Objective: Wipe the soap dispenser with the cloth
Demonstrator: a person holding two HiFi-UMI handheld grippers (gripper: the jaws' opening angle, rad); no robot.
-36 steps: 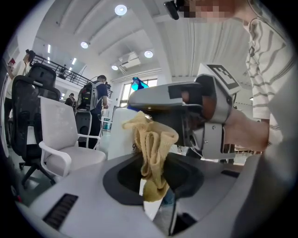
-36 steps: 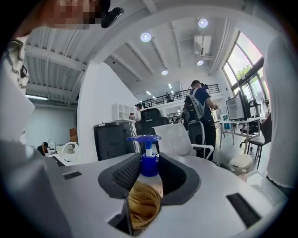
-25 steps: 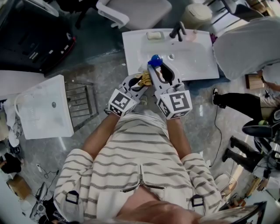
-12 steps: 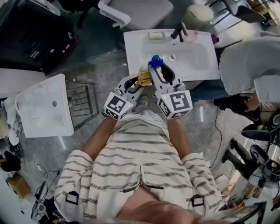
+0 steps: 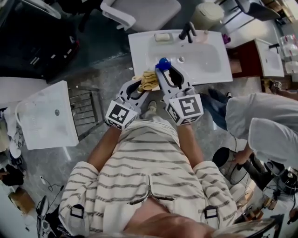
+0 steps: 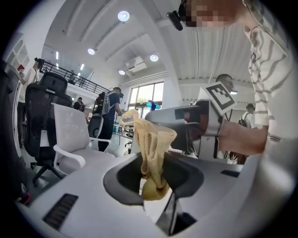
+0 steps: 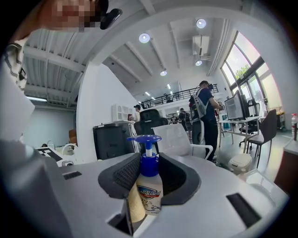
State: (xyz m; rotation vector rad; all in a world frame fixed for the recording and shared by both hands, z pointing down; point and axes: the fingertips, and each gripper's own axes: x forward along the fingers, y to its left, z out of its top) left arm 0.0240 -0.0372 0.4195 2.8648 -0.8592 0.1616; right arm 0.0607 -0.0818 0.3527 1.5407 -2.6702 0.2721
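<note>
The soap dispenser [image 7: 149, 193], a clear bottle with a blue pump [image 5: 163, 63], stands upright between the jaws of my right gripper [image 7: 149, 183], which is shut on it and holds it over the front edge of the sink. In my left gripper [image 6: 156, 186], shut on its lower end, is the yellow cloth [image 6: 152, 144], bunched and sticking up. Seen from the head view, the cloth [image 5: 148, 80] lies just left of the right gripper [image 5: 165, 70], with the left gripper [image 5: 141, 87] beside it. A strip of cloth [image 7: 134, 207] shows against the bottle's left side.
A white sink [image 5: 212, 69] with a dark faucet [image 5: 188, 31] and a soap bar [image 5: 161, 37] is straight ahead. Another white basin [image 5: 46, 116] sits on the floor at the left, by a metal rack [image 5: 86, 109]. A person [image 5: 265, 125] bends at the right. An office chair [image 5: 144, 11] stands beyond.
My left gripper has shifted up and a little left with the cloth. The right gripper and dispenser have stayed put. The person at the right has moved away from the sink.
</note>
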